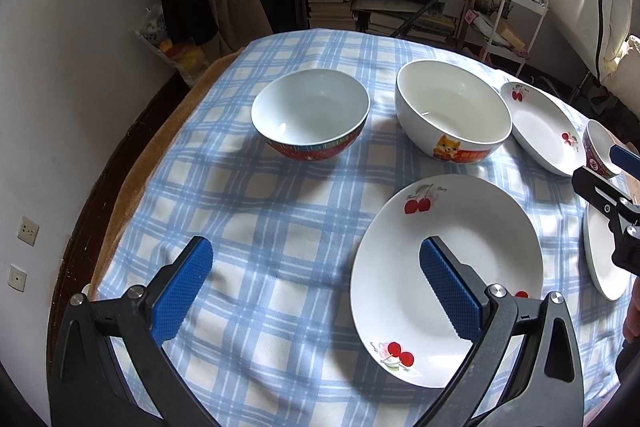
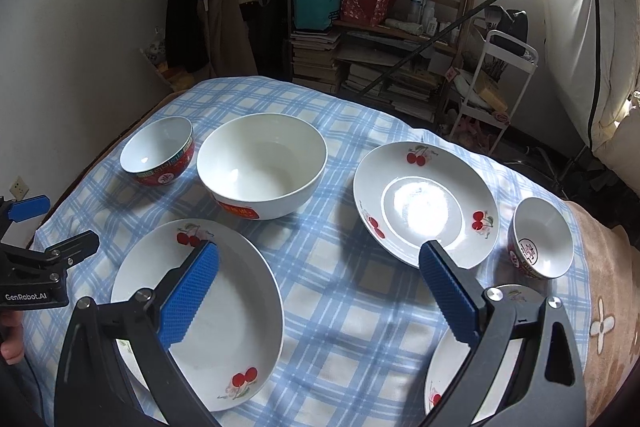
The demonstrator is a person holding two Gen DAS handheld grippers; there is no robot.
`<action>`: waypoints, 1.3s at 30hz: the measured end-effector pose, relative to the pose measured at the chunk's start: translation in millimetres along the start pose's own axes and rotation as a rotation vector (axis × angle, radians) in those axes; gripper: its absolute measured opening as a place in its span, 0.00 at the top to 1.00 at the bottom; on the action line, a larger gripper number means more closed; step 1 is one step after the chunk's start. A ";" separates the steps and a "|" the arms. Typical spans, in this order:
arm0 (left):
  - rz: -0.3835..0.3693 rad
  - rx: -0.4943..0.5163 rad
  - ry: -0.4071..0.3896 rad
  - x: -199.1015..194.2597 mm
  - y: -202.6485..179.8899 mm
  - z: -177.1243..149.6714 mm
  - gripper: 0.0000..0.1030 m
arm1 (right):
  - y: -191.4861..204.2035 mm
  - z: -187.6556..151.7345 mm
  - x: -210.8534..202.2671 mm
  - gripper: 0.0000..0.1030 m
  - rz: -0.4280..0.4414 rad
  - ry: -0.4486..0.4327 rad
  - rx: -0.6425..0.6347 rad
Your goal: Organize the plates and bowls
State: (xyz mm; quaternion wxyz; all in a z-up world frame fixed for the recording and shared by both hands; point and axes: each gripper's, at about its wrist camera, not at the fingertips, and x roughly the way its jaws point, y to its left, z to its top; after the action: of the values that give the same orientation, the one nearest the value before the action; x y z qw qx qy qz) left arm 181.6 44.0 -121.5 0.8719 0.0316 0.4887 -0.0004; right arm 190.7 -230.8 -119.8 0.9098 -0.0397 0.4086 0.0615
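Both grippers are held wide open above the checked tablecloth (image 2: 332, 291), nothing gripped: the left gripper (image 1: 316, 291) over bare cloth beside the near cherry plate (image 1: 448, 279), the right gripper (image 2: 320, 291) between that plate (image 2: 224, 315) and a third plate (image 2: 452, 367) at 5 o'clock. In the right wrist view the red-banded bowl (image 2: 160, 151) is seen at 10 o'clock, the large white bowl (image 2: 262, 171) at 11, the far cherry plate (image 2: 426, 201) at 1 and the small bowl (image 2: 540, 237) at 3

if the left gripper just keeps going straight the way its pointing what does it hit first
Most likely bare tablecloth: the open left gripper points at checked cloth between its jaws. The red-rimmed bowl sits farther along that line; the cherry plate lies under the right-side jaw. Depth is unclear.
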 end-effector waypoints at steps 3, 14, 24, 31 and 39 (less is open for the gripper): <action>-0.012 -0.003 0.061 14.4 -1.3 -3.3 0.01 | 1.9 -4.7 15.4 0.00 0.003 0.027 -0.009; -0.061 0.030 0.163 40.4 -14.0 -13.7 0.01 | 5.0 -22.0 52.3 0.04 0.024 0.117 -0.014; -0.098 0.057 0.225 51.3 -26.7 -24.8 0.01 | 3.7 -31.5 70.2 0.14 0.071 0.179 0.005; -0.166 0.031 0.290 60.1 -22.4 -30.7 0.53 | 5.1 -34.1 77.0 0.45 0.096 0.219 0.004; -0.187 -0.010 0.322 69.8 -16.8 -34.6 0.80 | 13.3 -38.6 83.4 0.83 0.176 0.287 -0.014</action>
State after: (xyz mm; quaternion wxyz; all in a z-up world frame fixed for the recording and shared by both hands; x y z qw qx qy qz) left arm 188.1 31.3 -199.9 0.7787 -0.0185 0.6227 -0.0740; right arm 215.2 -215.8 -208.1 0.8329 -0.0184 0.5357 0.1373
